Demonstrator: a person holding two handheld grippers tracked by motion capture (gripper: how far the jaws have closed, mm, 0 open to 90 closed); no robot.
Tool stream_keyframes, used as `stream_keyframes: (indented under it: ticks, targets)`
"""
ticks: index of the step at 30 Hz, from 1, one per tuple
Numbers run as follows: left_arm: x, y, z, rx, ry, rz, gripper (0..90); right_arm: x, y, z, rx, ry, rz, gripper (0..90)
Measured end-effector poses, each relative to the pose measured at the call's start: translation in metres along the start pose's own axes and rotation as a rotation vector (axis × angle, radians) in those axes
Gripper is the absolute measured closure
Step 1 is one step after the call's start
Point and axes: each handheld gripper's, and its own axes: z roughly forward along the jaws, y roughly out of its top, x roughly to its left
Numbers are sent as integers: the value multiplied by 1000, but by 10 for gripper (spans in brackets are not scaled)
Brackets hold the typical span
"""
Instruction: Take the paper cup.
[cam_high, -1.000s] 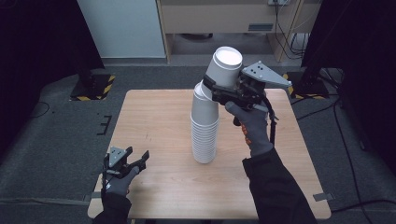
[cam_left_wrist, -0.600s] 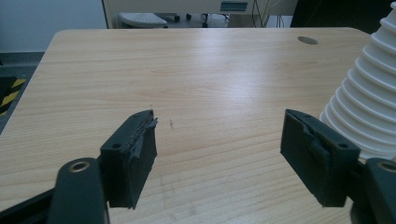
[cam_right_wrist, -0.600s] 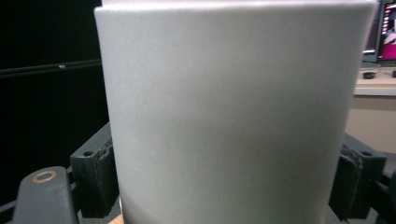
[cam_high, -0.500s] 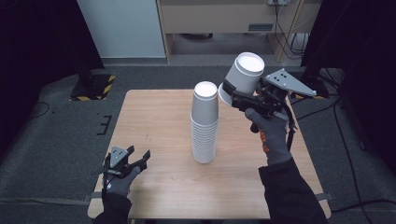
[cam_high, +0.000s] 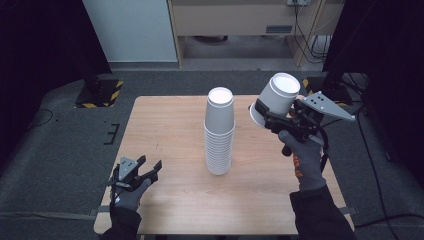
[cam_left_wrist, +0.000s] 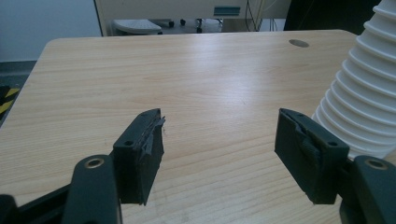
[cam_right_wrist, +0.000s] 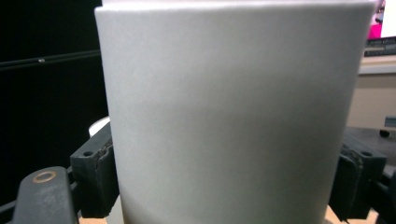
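Carried rightward off the ribbed stack (cam_high: 219, 135), a smooth white cup (cam_high: 276, 97) sits clamped in the right gripper (cam_high: 272, 120)'s jaws; the left gripper (cam_high: 145, 172)'s jaws gape, closing slightly.

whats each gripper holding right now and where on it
The right gripper clamps a single white paper cup by its side wall; the left gripper holds nothing.

The stack of white cups (cam_high: 219, 132) stands upright near the middle of the table (cam_high: 165, 125) and is the one obstacle on it. Bare wood lies open to its left, front and back. The left gripper (cam_high: 146, 172) sits low at the near left corner, well apart from the stack, with only tabletop ahead. The right gripper (cam_high: 274, 116) holds a white cup (cam_high: 275, 99) in the air to the stack's right, clear of it.
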Motion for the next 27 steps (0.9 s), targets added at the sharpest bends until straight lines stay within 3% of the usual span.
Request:
stream_keyframes:
  ticks: [8,16,27]
  targets:
    - [-2,0,0,-7,1,15,309,-8,-22,-11,19,0,42,157]
    - [-5,0,0,-17,-21,6,299,-17,-45,-21,39,-10,81,157]
    - [-14,0,2,-18,-42,24,294,-25,-73,-31,72,-9,138,156]
